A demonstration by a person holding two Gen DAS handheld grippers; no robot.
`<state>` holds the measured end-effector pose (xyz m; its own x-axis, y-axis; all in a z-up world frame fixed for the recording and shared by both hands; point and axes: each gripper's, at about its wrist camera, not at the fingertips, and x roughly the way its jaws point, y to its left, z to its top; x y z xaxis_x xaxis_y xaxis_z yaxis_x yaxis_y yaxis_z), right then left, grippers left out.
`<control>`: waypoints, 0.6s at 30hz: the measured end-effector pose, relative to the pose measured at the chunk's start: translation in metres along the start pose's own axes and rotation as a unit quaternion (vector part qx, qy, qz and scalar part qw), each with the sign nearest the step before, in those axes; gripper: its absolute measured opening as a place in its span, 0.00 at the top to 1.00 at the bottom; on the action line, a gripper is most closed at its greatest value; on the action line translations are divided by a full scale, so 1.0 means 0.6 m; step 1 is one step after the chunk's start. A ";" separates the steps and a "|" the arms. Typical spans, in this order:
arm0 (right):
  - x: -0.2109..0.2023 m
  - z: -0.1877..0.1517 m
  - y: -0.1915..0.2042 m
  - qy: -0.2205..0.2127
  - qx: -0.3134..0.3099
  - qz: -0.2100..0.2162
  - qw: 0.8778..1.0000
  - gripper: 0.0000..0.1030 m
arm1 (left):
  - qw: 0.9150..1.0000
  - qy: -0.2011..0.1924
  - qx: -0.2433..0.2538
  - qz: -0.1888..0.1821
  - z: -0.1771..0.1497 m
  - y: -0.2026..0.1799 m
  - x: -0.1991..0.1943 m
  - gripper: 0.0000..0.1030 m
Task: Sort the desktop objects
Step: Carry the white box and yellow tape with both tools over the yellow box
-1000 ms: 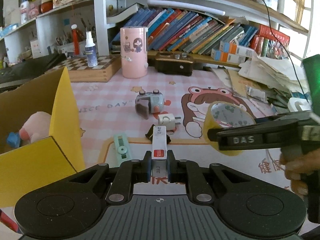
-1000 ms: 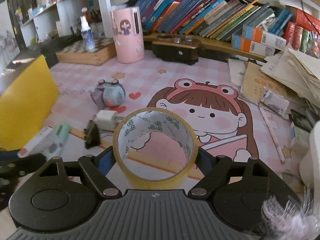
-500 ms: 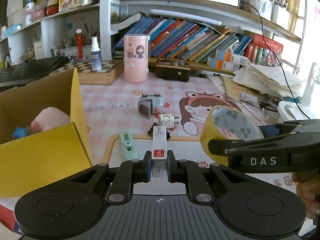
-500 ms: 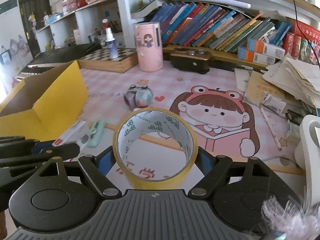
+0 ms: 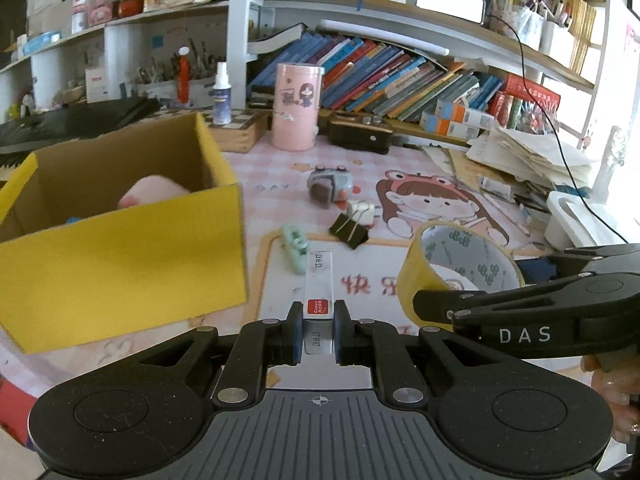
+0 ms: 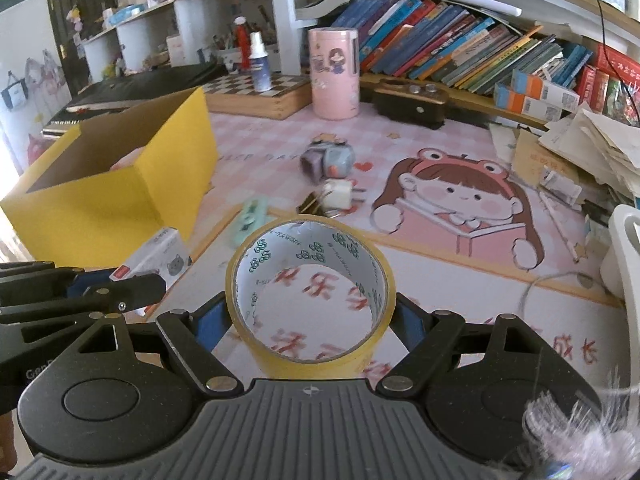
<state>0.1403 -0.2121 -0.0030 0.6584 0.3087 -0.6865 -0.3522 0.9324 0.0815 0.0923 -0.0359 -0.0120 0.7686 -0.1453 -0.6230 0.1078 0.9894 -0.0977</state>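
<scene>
My left gripper (image 5: 317, 334) is shut on a small white box with a red label (image 5: 319, 286), held above the desk mat. That white box (image 6: 154, 258) also shows at the left of the right wrist view, in the left gripper (image 6: 132, 286). My right gripper (image 6: 310, 318) is shut on a yellow tape roll (image 6: 310, 292), pads on its two sides. In the left wrist view the tape roll (image 5: 460, 264) and right gripper (image 5: 432, 304) hang to the right. A yellow cardboard box (image 5: 120, 256) stands open at the left, with a pink plush (image 5: 150, 196) inside.
On the pink mat lie a mint green stapler (image 5: 295, 249), a black binder clip (image 5: 349, 231), a white plug (image 6: 338, 196) and a small grey toy (image 5: 330, 186). A pink cylinder (image 6: 333, 74), a chessboard box (image 6: 256, 94), books and paper piles line the back and right.
Both grippers have drawn back and leftward with their loads. The yellow box has grown larger and closer in both views, and the desk items have shifted right and farther away.
</scene>
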 end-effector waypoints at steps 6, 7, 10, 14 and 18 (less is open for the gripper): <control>-0.019 -0.022 0.059 0.004 -0.009 0.001 1.000 0.21 | 1.000 0.002 -0.009 -0.002 -0.028 0.036 -0.040 0.87; -0.022 -0.026 0.069 0.005 -0.011 0.002 1.000 0.21 | 1.000 0.001 -0.009 -0.002 -0.033 0.042 -0.048 0.87; -0.033 -0.040 0.098 0.007 -0.016 0.005 1.000 0.21 | 1.000 0.000 -0.011 -0.002 -0.044 0.058 -0.069 0.87; -0.045 -0.057 0.133 0.007 -0.016 0.010 1.000 0.21 | 1.000 0.000 -0.009 0.000 -0.061 0.079 -0.095 0.87; -0.055 -0.072 0.165 0.008 -0.013 0.014 1.000 0.21 | 1.000 0.002 -0.009 0.006 -0.078 0.099 -0.120 0.87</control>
<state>0.0550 -0.1382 -0.0036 0.6373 0.3305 -0.6962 -0.3865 0.9186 0.0823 0.0138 0.0331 -0.0095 0.7676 -0.1339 -0.6268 0.0881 0.9907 -0.1039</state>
